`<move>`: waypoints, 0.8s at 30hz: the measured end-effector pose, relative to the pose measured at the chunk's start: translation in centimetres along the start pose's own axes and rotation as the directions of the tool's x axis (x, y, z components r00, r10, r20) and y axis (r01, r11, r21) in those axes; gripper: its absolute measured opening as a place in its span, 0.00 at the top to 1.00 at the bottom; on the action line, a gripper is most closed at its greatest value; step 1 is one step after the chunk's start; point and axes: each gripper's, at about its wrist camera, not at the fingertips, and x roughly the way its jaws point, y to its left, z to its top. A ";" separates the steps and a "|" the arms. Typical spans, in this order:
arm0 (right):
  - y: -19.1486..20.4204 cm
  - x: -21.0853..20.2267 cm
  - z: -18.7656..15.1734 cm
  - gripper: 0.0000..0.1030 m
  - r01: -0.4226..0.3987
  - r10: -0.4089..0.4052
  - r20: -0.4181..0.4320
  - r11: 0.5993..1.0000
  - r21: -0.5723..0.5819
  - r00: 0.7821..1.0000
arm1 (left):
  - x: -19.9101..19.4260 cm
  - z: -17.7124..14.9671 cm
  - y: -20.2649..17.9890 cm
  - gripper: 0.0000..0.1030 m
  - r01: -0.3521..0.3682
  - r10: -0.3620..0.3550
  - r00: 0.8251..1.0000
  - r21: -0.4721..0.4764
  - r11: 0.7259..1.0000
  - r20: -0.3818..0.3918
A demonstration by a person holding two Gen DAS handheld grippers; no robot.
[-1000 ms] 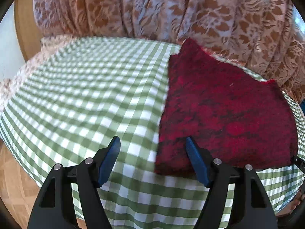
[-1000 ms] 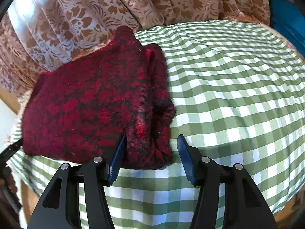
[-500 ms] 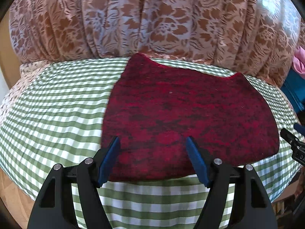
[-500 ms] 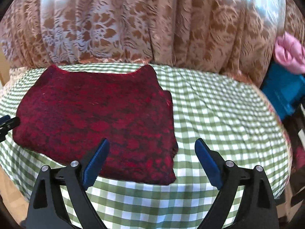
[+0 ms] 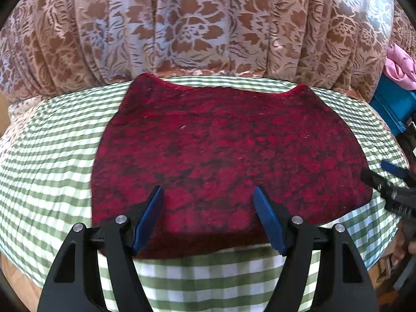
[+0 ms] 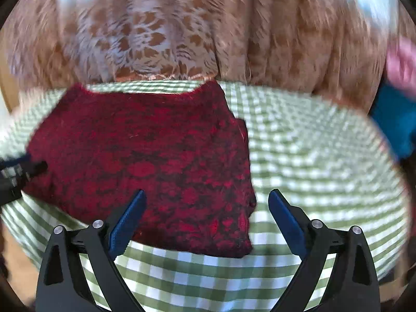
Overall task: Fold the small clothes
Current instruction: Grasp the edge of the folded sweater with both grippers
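Red garment (image 5: 228, 156) lies, seemingly untouched, beyond wide left tongs (image 5: 208, 218) and opening right tongs (image 6: 206, 218).

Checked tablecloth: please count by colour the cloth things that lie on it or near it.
Dark red: 1, folded garment
Green and white: 1, tablecloth
Pink: 1, bundle
Brown floral: 1, curtain
Total: 4

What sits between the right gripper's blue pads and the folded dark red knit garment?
Nothing. In the right wrist view the right gripper, jaws opening, hangs over the dark red knit garment's near corner and bare green-checked tablecloth.
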 end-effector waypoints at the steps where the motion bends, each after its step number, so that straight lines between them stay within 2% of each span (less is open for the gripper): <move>1: -1.2 0.7 -0.1 0.09 -0.053 0.054 -0.012 0.997 0.060 0.998 | 0.2 0.1 -0.3 0.31 0.000 0.000 1.000 0.005 1.000 -0.001; 3: -4.4 2.7 -0.3 0.09 -0.168 0.178 -0.028 0.962 0.216 0.984 | 0.8 0.3 -0.6 0.31 0.008 -0.008 1.000 0.003 1.000 -0.009; 6: -8.1 5.4 -0.8 0.09 -0.236 0.268 -0.030 0.891 0.388 0.963 | 1.3 0.8 -1.0 0.31 0.012 -0.012 1.000 0.000 1.000 -0.006; 8: -9.2 6.9 -1.3 0.09 -0.308 0.359 -0.028 0.838 0.451 0.933 | 1.8 1.0 -1.1 0.31 0.019 -0.019 1.000 0.000 1.000 -0.009; 10: -9.5 8.2 -1.8 0.08 -0.400 0.469 -0.013 0.766 0.504 0.883 | 2.5 1.2 -0.9 0.31 0.028 -0.028 0.999 -0.013 1.000 -0.024; 14: -8.6 8.2 -1.9 0.11 -0.449 0.521 -0.015 0.749 0.487 0.853 | 3.4 1.1 -0.3 0.32 0.067 -0.069 0.997 -0.062 0.996 -0.043; 16: -7.9 8.3 -1.8 0.23 -0.471 0.549 -0.042 0.751 0.464 0.835 | 3.5 1.1 0.0 0.34 0.085 -0.088 0.995 -0.080 0.993 -0.039; 17: -7.4 8.4 -1.9 0.27 -0.463 0.544 -0.069 0.767 0.443 0.836 | 3.5 1.1 0.2 0.35 0.088 -0.091 0.995 -0.081 0.993 -0.040; 19: -6.8 8.7 -1.9 0.53 -0.440 0.525 -0.102 0.791 0.424 0.845 | 4.1 1.1 0.4 0.36 0.098 -0.103 0.993 -0.086 0.991 -0.059; 21: -6.5 8.5 -1.6 0.62 -0.449 0.536 -0.100 0.782 0.432 0.838 | 4.9 0.9 0.9 0.38 0.108 -0.117 0.989 -0.110 0.988 -0.086; 24: -5.2 7.1 -0.2 0.68 -0.444 0.511 -0.092 0.811 0.381 0.855 | 5.2 0.8 1.0 0.38 0.118 -0.129 0.987 -0.115 0.986 -0.091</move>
